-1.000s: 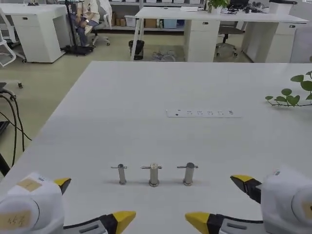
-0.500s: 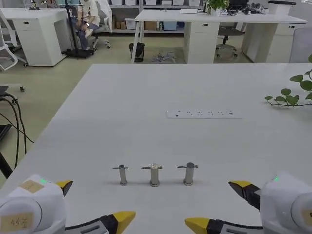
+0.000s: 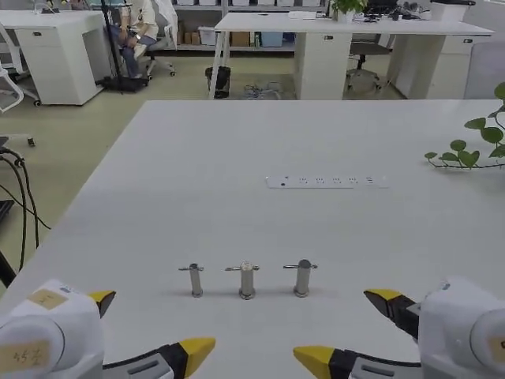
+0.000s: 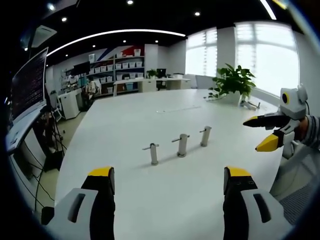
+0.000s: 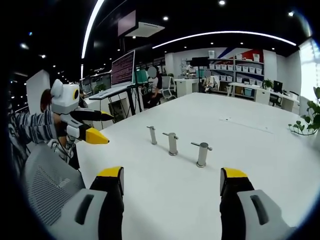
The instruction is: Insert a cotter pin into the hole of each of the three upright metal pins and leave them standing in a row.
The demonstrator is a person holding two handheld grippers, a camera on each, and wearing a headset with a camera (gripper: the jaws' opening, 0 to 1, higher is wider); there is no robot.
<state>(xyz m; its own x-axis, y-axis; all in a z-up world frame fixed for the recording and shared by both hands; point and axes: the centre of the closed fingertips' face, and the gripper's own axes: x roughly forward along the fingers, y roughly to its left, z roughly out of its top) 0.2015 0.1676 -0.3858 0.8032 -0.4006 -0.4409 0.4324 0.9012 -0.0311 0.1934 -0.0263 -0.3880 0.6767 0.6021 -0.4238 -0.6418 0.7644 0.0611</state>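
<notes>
The left gripper [image 3: 150, 324] and right gripper [image 3: 347, 326] hang wide open and empty, near the three metal pins [image 3: 247, 281]. A careless sweep could topple that row.

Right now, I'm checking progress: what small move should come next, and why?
Likely ease both back and stop: the three metal pins stand in a row, each with a cotter pin through its top, and the left gripper and right gripper are open, empty.
</notes>
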